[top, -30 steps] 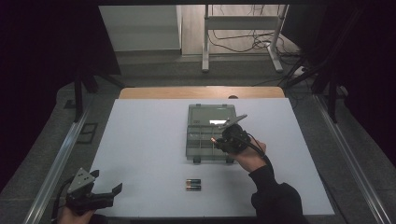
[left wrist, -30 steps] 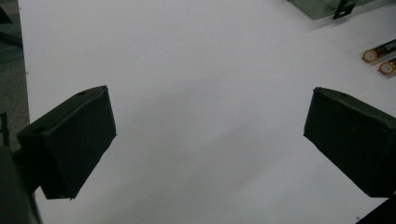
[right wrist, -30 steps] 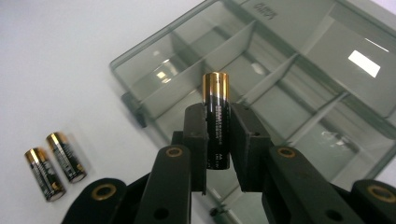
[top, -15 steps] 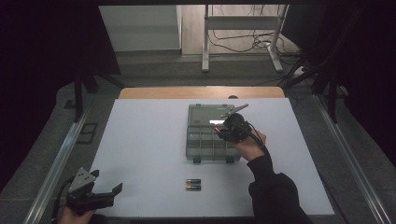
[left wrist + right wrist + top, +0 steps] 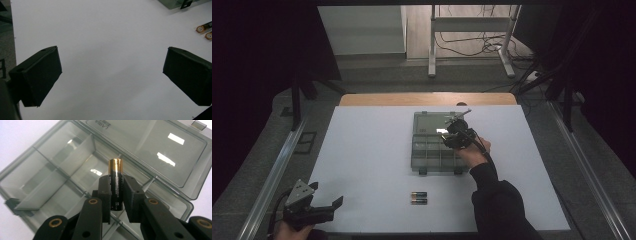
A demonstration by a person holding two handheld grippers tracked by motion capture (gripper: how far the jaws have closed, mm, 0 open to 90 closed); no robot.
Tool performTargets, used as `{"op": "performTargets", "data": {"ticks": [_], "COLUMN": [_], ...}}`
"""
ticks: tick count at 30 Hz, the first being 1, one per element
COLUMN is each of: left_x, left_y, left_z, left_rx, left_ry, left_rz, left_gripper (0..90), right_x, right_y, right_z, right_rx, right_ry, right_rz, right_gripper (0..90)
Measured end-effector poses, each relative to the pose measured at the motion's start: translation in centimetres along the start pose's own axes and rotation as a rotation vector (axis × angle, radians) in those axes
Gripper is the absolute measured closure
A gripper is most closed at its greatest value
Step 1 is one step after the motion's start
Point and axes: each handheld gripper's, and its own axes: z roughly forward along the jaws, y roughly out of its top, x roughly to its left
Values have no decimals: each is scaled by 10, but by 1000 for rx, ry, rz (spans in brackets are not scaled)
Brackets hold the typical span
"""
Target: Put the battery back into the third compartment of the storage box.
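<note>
Right gripper [image 5: 455, 131] has moved forward from the box's near edge to above its compartments; its jaws clench one battery [image 5: 115, 180] over the open organizer box [image 5: 422, 150]; placing seems next; left gripper [image 5: 319, 210] rests released; two batteries [image 5: 419, 198] wait.

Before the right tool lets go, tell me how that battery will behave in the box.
The battery is a smooth rigid cylinder, so it will probably roll once released. The organizer box has dividers that should stop it. Pinched between the right tool pads near its middle, it looks secure, though the glossy casing may slip.
</note>
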Motion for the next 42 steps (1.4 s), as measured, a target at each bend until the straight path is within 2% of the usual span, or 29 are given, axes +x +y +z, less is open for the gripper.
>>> {"op": "performTargets", "data": {"ticks": [2, 3, 5, 9, 14, 21, 24, 26, 34, 39, 42], "left_x": [-1, -1, -1, 0, -1, -1, -1, -1, -1, -1, -1], "left_y": [0, 0, 0, 0, 0, 0, 0, 0, 0, 0, 0], "left_z": [0, 0, 0, 0, 0, 1, 1, 1, 0, 0, 0], "left_rx": [6, 6, 7, 7, 8, 5, 6, 5, 4, 3, 3], "left_ry": [2, 3, 3, 2, 3, 2, 3, 3, 3, 3, 3], "left_rz": [8, 10, 11, 8, 8, 2, 5, 6, 7, 9, 10], "left_gripper": [25, 25, 25, 25, 25, 26, 26, 26, 27, 28, 28], "right_x": [1, 1, 2, 4, 8, 22, 28, 32, 49, 59, 65], "right_y": [0, 0, 0, -2, -8, -22, -29, -31, -39, -44, -47], "right_z": [2, 1, -3, -13, -24, -38, -40, -42, -52, -52, -50], "right_rx": [-9, -22, -44, -61, -80, -116, -120, -112, -153, -117, -88], "right_ry": [-15, -8, 2, 18, 19, 86, 117, 128, 146, 183, 189], "right_rz": [-3, -1, 12, 1, -37, -84, -104, -126, -175, -179, -179], "right_gripper": [756, 733, 659, 471, 286, 76, 20, 0, 0, 0, 0]}}
